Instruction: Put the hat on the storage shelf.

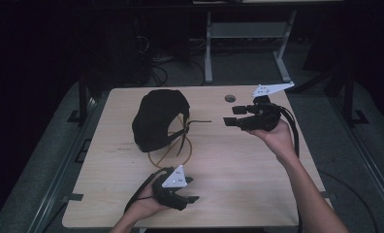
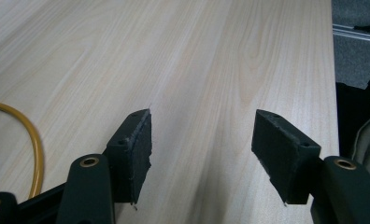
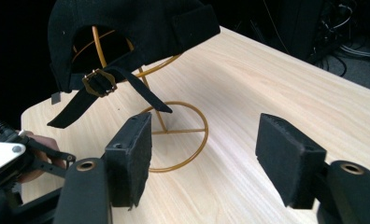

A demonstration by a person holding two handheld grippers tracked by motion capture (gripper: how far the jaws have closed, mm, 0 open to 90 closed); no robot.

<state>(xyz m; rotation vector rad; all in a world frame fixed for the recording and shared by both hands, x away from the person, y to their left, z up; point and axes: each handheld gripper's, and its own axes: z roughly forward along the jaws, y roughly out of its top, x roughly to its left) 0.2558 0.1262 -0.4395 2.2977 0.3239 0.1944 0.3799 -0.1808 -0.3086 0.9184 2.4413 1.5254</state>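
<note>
We find the black fabric cap [image 1: 157, 118] on its gold wire stand [image 3: 176, 135] centre-left in the high view; the right gripper [image 1: 236, 118], jaws spread and empty, faces its buckled strap [image 3: 109, 84]; the left gripper [image 1: 189, 189], also spread and empty, points away.

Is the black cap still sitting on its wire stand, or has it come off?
On. The black cap hangs over the gold wire stand, which stands upright on the table; its buckled strap dangles behind.

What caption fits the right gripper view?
Open right gripper faces a black buckled cap on a gold wire stand.
</note>
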